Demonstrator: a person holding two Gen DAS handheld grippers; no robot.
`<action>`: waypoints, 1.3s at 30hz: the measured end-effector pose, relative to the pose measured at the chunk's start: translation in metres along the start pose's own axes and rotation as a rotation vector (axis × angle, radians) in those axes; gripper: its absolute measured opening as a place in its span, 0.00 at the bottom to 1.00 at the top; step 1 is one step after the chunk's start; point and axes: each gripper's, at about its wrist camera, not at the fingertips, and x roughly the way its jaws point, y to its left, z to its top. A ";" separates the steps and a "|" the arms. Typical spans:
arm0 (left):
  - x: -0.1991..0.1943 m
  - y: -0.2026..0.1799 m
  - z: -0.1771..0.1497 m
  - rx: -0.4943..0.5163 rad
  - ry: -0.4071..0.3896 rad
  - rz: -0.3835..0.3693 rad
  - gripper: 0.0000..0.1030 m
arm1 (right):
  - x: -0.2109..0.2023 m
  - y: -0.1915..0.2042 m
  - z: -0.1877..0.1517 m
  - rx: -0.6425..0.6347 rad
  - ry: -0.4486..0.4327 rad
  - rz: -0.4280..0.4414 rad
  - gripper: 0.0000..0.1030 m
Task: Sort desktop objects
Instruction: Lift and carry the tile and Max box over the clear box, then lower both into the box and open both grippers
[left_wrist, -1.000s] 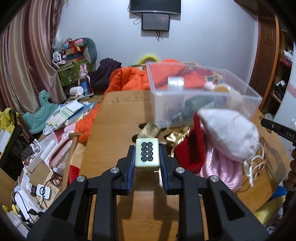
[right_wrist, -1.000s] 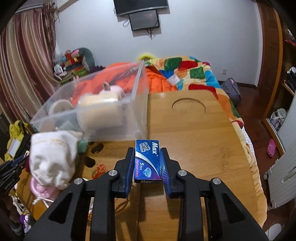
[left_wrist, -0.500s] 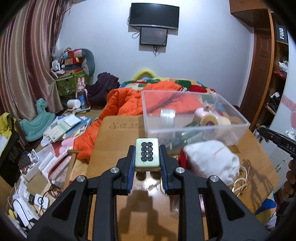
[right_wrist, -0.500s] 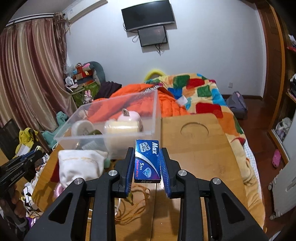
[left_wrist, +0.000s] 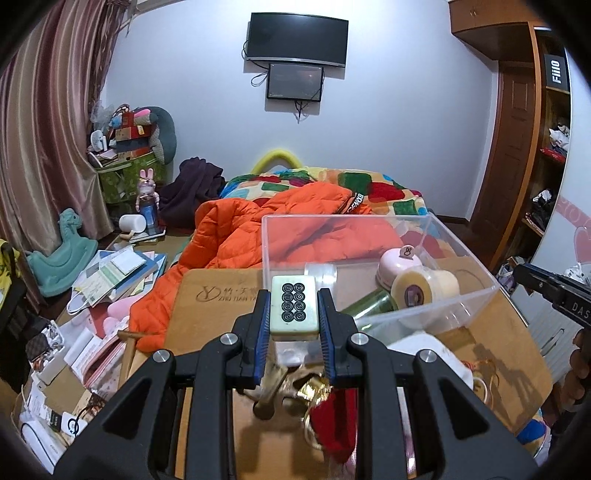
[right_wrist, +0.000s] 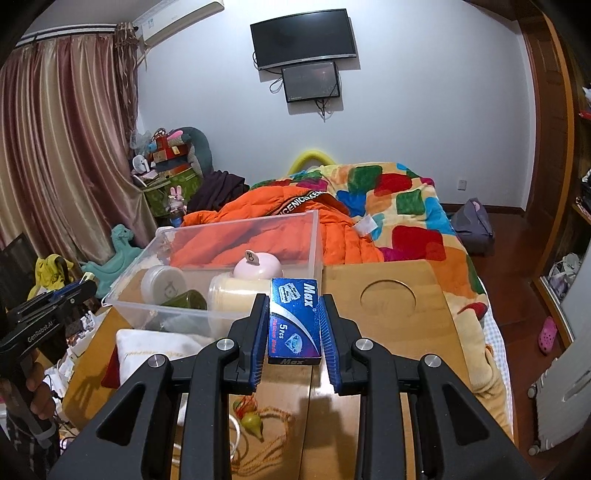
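My left gripper (left_wrist: 294, 314) is shut on a cream mahjong tile (left_wrist: 294, 308) with eight black circles, held in the air in front of the clear plastic bin (left_wrist: 476, 295). My right gripper (right_wrist: 294, 325) is shut on a small blue "Max" blade box (right_wrist: 294, 320), also lifted, just right of the bin's (right_wrist: 314, 236) near corner. The bin stands on the wooden table (right_wrist: 406, 325) and holds tape rolls (left_wrist: 424, 290), a pink round case (right_wrist: 257, 266) and a green bottle (left_wrist: 373, 304).
On the table near the bin lie a white pouch (right_wrist: 155, 350), a red cloth (left_wrist: 338, 424), gold trinkets (left_wrist: 314, 387) and a cord with small beads (right_wrist: 255, 421). An orange jacket (left_wrist: 258, 229) and a patchwork blanket (right_wrist: 399, 206) lie behind. The left floor is cluttered.
Both grippers have risen with their objects, and the views tilted up, so the bin and table items sit lower and farther in the frames. Neither grip has changed.
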 end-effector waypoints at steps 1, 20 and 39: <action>0.003 -0.001 0.002 0.001 0.002 -0.001 0.23 | 0.003 0.000 0.000 -0.001 0.003 0.002 0.24; 0.050 -0.011 0.005 0.029 0.065 -0.011 0.23 | 0.056 0.012 0.008 -0.058 0.056 -0.007 0.24; 0.048 -0.016 0.000 0.065 0.075 0.024 0.39 | 0.050 0.037 -0.003 -0.140 0.028 -0.089 0.46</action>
